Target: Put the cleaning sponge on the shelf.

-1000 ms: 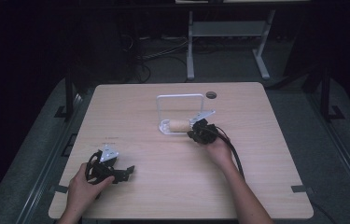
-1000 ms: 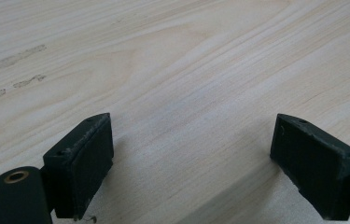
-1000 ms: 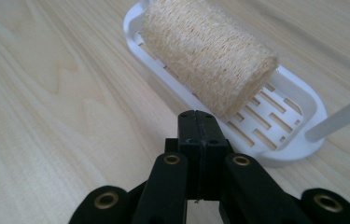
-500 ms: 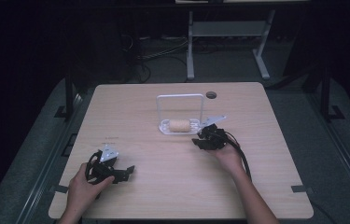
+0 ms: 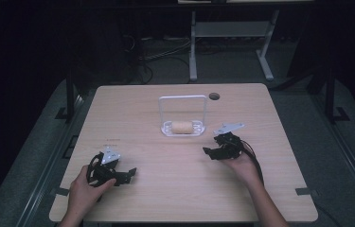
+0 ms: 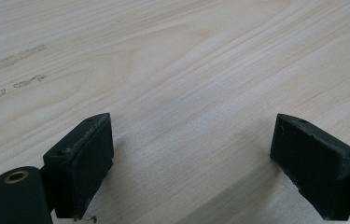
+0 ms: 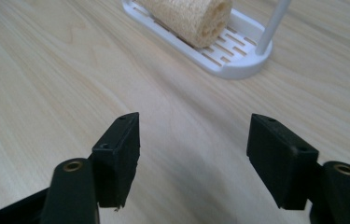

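Item: tan, rough-textured cylindrical loofah roll (image 5: 182,126), lying on its side in a white slotted plastic tray (image 5: 199,131) with a tall white wire hoop handle (image 5: 183,98), at mid-table. Support: pale wood-grain table (image 5: 165,189). Right gripper (image 5: 211,152): near the tray's right end, apart from it; jaws have just been opening, standing wide with bare table between them. Left gripper (image 5: 128,173): near the table's front left, well apart from the tray; jaws wide, nothing between them.
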`<state>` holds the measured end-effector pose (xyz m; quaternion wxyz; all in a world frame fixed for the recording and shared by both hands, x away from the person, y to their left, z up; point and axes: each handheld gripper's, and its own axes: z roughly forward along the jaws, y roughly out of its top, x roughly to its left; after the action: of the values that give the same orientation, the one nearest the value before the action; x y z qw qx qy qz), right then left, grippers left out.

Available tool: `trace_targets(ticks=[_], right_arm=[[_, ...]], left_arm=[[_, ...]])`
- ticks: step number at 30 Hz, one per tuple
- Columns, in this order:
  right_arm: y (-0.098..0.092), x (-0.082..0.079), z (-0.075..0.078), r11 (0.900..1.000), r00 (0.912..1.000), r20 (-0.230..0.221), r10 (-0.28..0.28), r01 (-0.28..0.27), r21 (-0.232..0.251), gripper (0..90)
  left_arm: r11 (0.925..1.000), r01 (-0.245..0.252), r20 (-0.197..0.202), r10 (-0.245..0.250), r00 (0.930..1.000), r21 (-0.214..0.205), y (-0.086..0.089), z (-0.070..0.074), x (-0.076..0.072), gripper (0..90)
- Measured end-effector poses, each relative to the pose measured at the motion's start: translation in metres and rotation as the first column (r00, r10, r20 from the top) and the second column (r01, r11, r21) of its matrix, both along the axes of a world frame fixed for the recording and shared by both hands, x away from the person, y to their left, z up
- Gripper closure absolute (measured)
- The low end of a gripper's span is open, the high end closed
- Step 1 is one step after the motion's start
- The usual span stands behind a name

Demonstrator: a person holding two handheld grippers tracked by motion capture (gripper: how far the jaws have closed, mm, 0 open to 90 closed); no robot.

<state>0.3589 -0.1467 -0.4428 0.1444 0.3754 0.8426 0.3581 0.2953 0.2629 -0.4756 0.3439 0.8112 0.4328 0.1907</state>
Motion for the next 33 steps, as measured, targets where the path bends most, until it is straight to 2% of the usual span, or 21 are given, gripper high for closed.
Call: trace_targets(ticks=[9, 12, 14, 17, 21, 22, 33], right_arm=[[-0.017, -0.021, -0.001, 0.9999, 0.9999, 0.0, -0.014, 0.014, 0.003, 23.2], [-0.025, -0.033, -0.003, 0.9995, 0.9997, -0.008, -0.023, 0.023, 0.024, 17.3], [-0.029, -0.04, -0.004, 0.9985, 0.9989, -0.004, -0.047, 0.047, 0.03, 14.0], [-0.033, -0.048, -0.005, 0.9978, 0.9979, 0.012, -0.064, 0.063, 0.019, 13.5], [-0.043, -0.062, -0.008, 0.9954, 0.9955, 0.025, -0.091, 0.09, 0.032, 10.5], [-0.046, -0.069, -0.011, 0.9935, 0.9933, 0.032, -0.111, 0.111, 0.028, 9.7], [-0.07, -0.096, -0.027, 0.9846, 0.9845, 0.025, -0.174, 0.173, 0.024, 8.4]], left_arm=[[1.0, 0.0, 0.0, 0.0, 1.0, 0.0, 0.0, 0.0, 0.0, 12.7], [1.0, 0.0, 0.0, 0.0, 1.0, 0.0, 0.0, 0.0, 0.0, 12.7], [1.0, 0.0, 0.0, 0.0, 1.0, 0.0, 0.0, 0.0, 0.0, 12.7], [1.0, 0.0, 0.0, 0.0, 1.0, 0.0, 0.0, 0.0, 0.0, 12.7], [1.0, 0.0, 0.0, 0.0, 1.0, 0.0, 0.0, 0.0, 0.0, 12.7], [1.0, 0.0, 0.0, 0.0, 1.0, 0.0, 0.0, 0.0, 0.0, 12.7], [1.0, 0.0, 0.0, 0.0, 1.0, 0.0, 0.0, 0.0, 0.0, 12.7]])
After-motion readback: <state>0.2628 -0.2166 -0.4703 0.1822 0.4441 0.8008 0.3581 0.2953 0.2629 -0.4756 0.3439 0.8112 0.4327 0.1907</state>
